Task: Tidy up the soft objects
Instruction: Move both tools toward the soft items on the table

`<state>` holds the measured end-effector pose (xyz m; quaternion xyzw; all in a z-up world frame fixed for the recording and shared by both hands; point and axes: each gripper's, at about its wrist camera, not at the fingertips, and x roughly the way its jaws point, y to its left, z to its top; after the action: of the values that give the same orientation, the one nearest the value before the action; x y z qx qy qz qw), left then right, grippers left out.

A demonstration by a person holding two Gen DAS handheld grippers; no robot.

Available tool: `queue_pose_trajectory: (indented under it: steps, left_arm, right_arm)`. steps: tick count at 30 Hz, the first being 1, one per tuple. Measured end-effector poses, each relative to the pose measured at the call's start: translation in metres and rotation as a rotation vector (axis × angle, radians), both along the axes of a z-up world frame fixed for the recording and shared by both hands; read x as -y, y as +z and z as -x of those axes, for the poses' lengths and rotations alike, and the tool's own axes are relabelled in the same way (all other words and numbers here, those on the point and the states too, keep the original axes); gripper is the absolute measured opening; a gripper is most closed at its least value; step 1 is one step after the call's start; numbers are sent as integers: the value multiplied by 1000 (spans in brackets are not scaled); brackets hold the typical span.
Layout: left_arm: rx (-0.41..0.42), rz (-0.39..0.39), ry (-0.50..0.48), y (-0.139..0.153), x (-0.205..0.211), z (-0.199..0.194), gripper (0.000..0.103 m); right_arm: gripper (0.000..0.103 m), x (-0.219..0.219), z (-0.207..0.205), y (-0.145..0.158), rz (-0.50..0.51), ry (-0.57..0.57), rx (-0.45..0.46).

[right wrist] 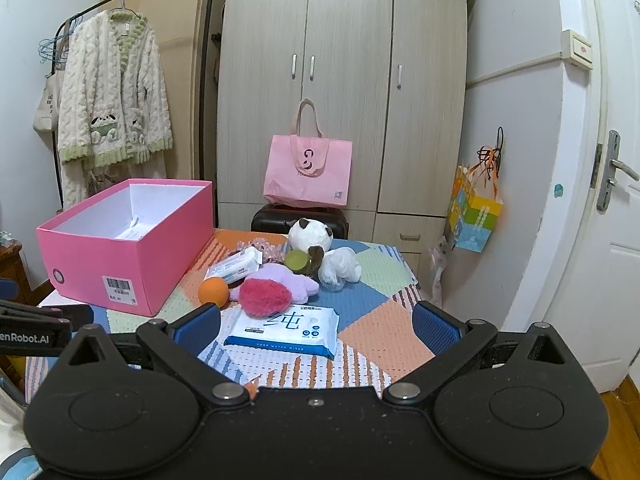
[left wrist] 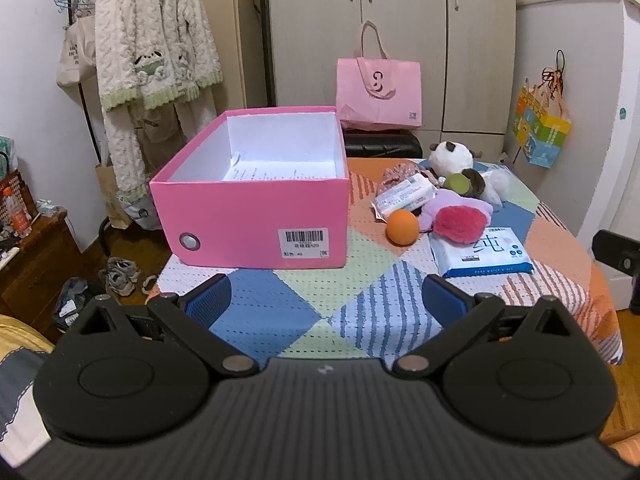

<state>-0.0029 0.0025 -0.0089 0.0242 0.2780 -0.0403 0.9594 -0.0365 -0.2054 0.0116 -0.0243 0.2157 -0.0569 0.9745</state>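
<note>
An open pink box (left wrist: 256, 216) (right wrist: 124, 256) stands on the left of the patchwork table (left wrist: 340, 296), holding only a paper sheet. To its right lies a pile: an orange ball (left wrist: 402, 227) (right wrist: 213, 291), a red fluffy pad (left wrist: 460, 222) (right wrist: 265, 297) on a lilac plush (right wrist: 288, 278), a panda toy (left wrist: 452, 158) (right wrist: 310, 236), a green ball (right wrist: 296, 261), a small tissue pack (left wrist: 404, 196) (right wrist: 236, 266) and a wet-wipes pack (left wrist: 484, 254) (right wrist: 286, 330). My left gripper (left wrist: 326, 300) is open before the box. My right gripper (right wrist: 318, 326) is open around the wipes pack's near end.
A pink tote bag (left wrist: 378, 94) sits on a dark case behind the table, in front of a wardrobe (right wrist: 344, 80). A fleece robe (left wrist: 148, 40) hangs on a rack at left. Shoes (left wrist: 120, 276) lie on the floor. A door (right wrist: 616, 200) is at right.
</note>
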Motion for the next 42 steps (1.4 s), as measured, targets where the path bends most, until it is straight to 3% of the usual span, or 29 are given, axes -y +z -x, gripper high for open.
queue_pose_trajectory:
  steps: [25, 34, 42]
  left_arm:
    - [-17, 5, -16, -4, 0, 0, 103]
    - [-10, 16, -89, 12, 3, -2, 103]
    - [6, 15, -166, 21, 19, -20, 103]
  right_arm:
    - [103, 2, -4, -2, 3, -6, -16]
    - [103, 18, -2, 9, -56, 137, -24]
    - [103, 44, -12, 14, -87, 159, -16]
